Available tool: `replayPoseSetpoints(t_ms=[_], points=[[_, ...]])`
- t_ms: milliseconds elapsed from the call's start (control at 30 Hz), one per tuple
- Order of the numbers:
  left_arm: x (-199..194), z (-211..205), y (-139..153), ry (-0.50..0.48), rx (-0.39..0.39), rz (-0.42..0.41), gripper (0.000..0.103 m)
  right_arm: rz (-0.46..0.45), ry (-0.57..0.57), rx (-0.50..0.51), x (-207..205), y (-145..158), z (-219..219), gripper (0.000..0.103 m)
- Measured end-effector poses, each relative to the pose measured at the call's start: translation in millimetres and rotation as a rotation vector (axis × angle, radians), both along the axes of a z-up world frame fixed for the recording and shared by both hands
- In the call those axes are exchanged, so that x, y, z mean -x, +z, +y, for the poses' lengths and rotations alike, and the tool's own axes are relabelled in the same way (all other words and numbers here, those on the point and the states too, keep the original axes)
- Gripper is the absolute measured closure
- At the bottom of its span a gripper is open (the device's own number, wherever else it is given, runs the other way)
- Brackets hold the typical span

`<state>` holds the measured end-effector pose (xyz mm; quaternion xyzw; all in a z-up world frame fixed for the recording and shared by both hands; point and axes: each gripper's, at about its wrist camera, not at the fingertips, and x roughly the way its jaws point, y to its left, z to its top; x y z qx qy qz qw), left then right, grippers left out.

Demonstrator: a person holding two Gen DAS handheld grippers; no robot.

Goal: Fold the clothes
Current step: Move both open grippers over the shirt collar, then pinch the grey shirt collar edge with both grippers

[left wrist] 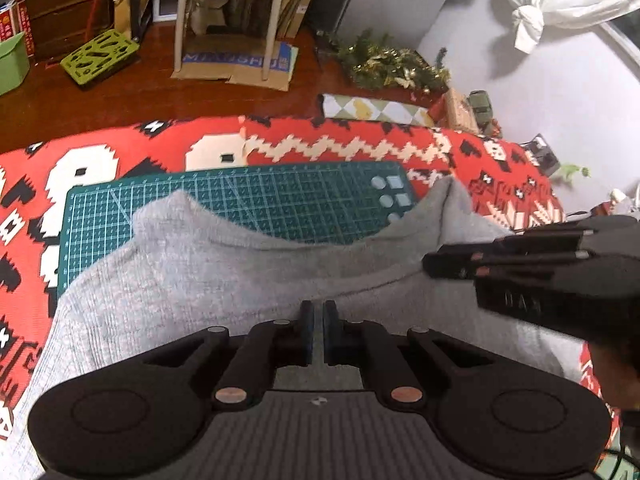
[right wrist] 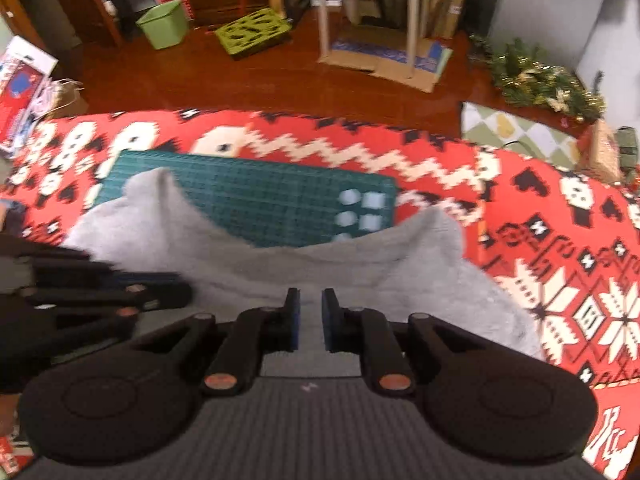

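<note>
Under your tongs you have a surface covered by a red patterned blanket (left wrist: 360, 148) with white and black motifs, a green cutting mat (left wrist: 248, 196) lying flat on it, and a grey garment (left wrist: 224, 276) spread over the mat's near part and onto the blanket.

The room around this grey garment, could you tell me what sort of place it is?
Probably a lived-in home room: a patterned red rug on a wooden floor, a festive wreath, and flattened cardboard under a chair.

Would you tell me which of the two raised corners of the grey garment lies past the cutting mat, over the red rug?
The right corner; the left corner rests over the green cutting mat.
</note>
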<state>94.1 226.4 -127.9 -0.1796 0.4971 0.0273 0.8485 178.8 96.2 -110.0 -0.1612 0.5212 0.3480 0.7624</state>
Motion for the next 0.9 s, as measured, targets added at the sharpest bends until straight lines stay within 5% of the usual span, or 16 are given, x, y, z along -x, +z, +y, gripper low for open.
replayPoseSetpoints(t_ms=[167, 433, 667, 900], points=[[-4.0, 1.6, -9.3, 0.000, -0.008, 0.005, 0.099, -0.015, -0.001, 0.022, 7.4, -16.3, 14.9, 0.091], [0.8, 9.2, 3.4, 0.036, 0.024, -0.007, 0.099, 0.010, -0.009, -0.020, 13.6, 1.3, 19.4, 0.091], [0.1, 14.9, -9.7, 0.038, 0.021, 0.008, 0.099, 0.012, 0.011, 0.016, 27.2, -24.4, 33.8, 0.092], [2.4, 22.1, 1.9, 0.047, 0.010, -0.020, 0.099, -0.003, -0.042, -0.020, 28.2, -7.2, 32.3, 0.091]])
